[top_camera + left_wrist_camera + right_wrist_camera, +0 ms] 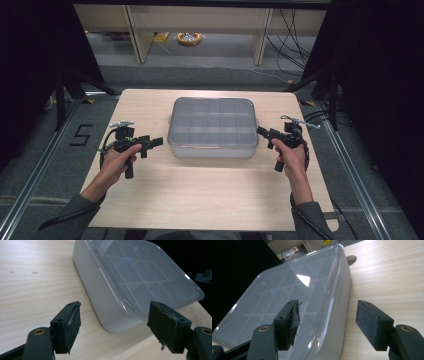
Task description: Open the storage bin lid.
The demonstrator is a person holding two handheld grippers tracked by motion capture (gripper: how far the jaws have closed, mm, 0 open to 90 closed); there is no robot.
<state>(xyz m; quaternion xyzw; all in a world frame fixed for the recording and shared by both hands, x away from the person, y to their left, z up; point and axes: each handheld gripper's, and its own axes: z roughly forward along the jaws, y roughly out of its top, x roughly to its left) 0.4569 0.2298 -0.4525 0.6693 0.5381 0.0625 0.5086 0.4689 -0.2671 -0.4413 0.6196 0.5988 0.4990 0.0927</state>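
Jaws of both grippers stand spread, holding nothing. Left gripper sits just beside the near left corner of the lidded compartment box; right gripper sits at its near right corner. Box rests mid-counter, lid on, between the two hands.

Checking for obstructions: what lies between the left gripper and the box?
Nothing: bare tabletop separates the left gripper from the box, as seen in the high view.
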